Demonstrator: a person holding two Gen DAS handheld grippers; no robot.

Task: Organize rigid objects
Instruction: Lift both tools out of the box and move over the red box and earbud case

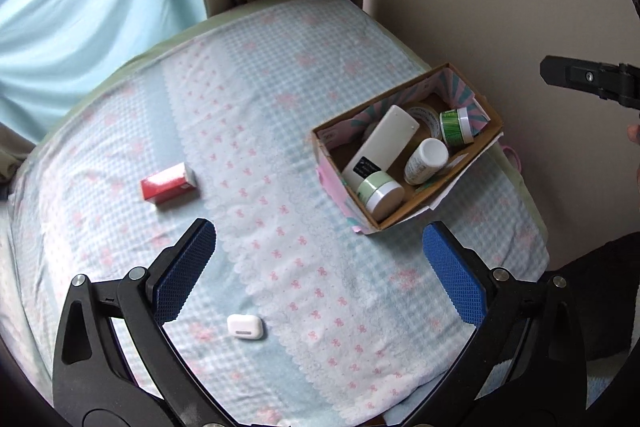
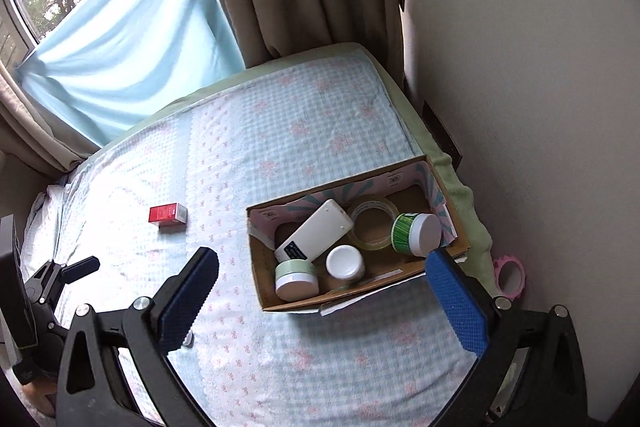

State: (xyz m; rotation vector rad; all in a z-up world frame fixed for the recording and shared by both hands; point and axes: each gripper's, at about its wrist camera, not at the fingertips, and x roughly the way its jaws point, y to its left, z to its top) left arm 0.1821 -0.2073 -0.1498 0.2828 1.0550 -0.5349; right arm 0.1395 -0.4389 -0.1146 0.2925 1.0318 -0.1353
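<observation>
Checked bedding covers the bed (image 1: pixel 280 107) under a curtained window. Right of centre, the box (image 1: pixel 404 215) already holds two jars, a bottle, a remote and tape. Still loose: the red carton (image 1: pixel 168 183) at left and the white case (image 1: pixel 245 326) at bottom, between the left gripper's (image 1: pixel 320 259) wide, empty fingers. The right gripper (image 2: pixel 322 287) is equally wide and empty, so the job looks mostly done.

You see a pale blue gingham bedsheet (image 1: pixel 280 99) dotted with pink bows, a red-and-white small carton (image 1: pixel 168 183) at left, a white earbud case (image 1: pixel 245 326) low, and a brown cardboard box (image 2: pixel 456 227) lined pink-and-teal at right.
</observation>
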